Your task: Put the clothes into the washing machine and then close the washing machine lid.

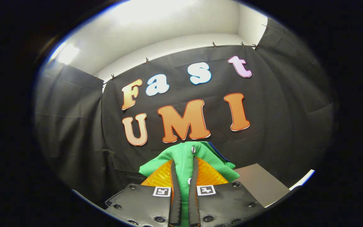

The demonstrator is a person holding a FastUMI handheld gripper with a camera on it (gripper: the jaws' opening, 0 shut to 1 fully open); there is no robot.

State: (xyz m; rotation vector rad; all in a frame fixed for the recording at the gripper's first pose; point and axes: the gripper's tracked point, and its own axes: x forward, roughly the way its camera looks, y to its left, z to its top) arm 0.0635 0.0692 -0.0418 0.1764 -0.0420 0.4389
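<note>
Black cloth (279, 104) hangs all around as the wall of the booth, far beyond the claw. Little clips (214, 44) pin the top of the cloth to a pale wall (169, 47). Above that is a white ceiling (156, 22), with a bright glow of light (68, 53) up over the left side.

Down low is the claw (184, 176). Its two fingers (174, 189) are pressed close together, and they pinch a green piece of clothing (184, 157) between them. The green cloth squeezes up through the thin gap and spills out over the finger tips. It bunches up into a soft lump just ahead of the claw. A small round button or snap (193, 149) sits near the top of the lump. Another small one (189, 181) shows lower down, between the fingers. A bit of blue edge (217, 151) peeks out behind the green cloth on the right.

Each finger base has a small white square sticker (162, 191) with black blocky marks on it. The marks are a pattern and not words, so they cannot be read.

To the right of the claw, a flat grey panel (260, 186) lies low down, with a white strip (302, 179) beside its far edge. I cannot tell what the panel belongs to.
</note>
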